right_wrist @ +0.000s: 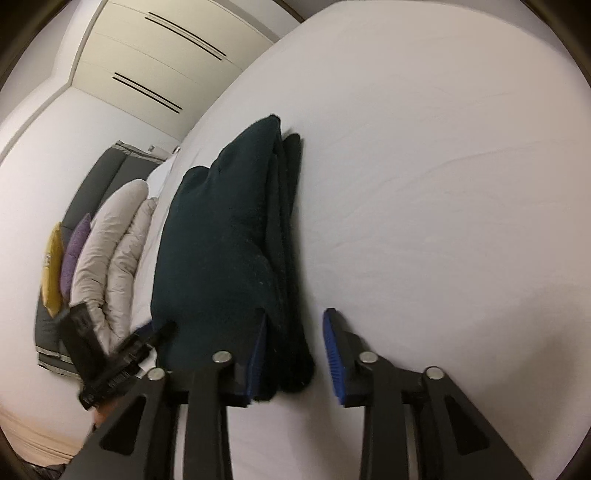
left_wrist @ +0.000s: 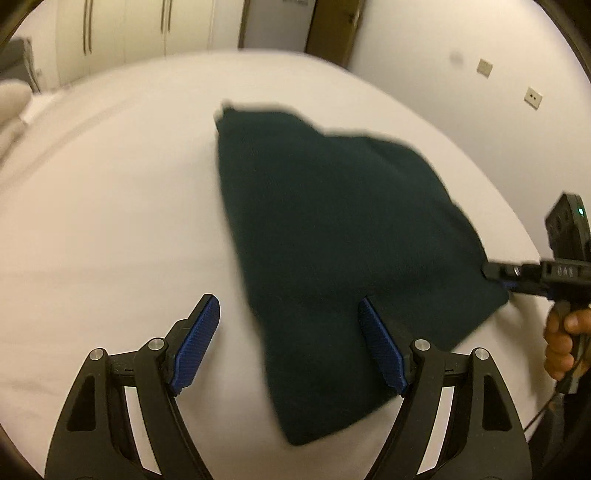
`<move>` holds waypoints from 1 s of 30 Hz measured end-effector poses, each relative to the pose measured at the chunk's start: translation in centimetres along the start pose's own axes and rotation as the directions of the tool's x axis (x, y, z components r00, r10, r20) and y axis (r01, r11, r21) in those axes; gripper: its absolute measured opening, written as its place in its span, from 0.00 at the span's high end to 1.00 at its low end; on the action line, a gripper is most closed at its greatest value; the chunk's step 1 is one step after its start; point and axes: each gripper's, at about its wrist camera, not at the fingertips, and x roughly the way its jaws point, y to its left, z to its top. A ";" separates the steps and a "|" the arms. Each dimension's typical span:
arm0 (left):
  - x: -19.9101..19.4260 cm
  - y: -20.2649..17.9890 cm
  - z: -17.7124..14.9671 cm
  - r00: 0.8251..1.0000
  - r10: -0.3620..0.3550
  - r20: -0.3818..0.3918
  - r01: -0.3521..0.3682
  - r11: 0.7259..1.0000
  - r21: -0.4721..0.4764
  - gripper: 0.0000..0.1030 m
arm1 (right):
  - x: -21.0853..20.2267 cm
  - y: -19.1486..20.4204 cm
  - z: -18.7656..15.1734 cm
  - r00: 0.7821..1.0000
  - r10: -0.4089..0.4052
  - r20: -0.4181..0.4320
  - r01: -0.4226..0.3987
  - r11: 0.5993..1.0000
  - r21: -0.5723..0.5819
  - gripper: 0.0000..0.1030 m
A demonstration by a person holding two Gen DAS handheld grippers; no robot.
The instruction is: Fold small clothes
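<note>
A dark green folded garment [left_wrist: 332, 236] lies on the white bed sheet [left_wrist: 110, 221]. My left gripper [left_wrist: 288, 314] is open above its near left edge, with the right finger over the cloth and the left finger over bare sheet. My right gripper [right_wrist: 295, 325] is open at the garment's [right_wrist: 229, 236] end, its jaws standing around the stacked folded layers. The right gripper also shows in the left wrist view [left_wrist: 517, 275] at the garment's right corner, held by a hand. The left gripper shows at the lower left of the right wrist view [right_wrist: 155, 332].
The bed fills both views. Beige pillows [right_wrist: 110, 251] and yellow and purple cushions [right_wrist: 62, 262] lie against a grey headboard [right_wrist: 96, 177]. White wardrobe doors [left_wrist: 140, 26] stand beyond the bed, with a wall with sockets [left_wrist: 533, 96] on the right.
</note>
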 end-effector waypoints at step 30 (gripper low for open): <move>5.6 1.4 6.1 0.936 -0.291 -0.199 0.233 0.935 -0.268 0.58 | 7.0 5.3 7.7 0.996 -0.055 -0.067 0.052 0.997 -0.048 0.72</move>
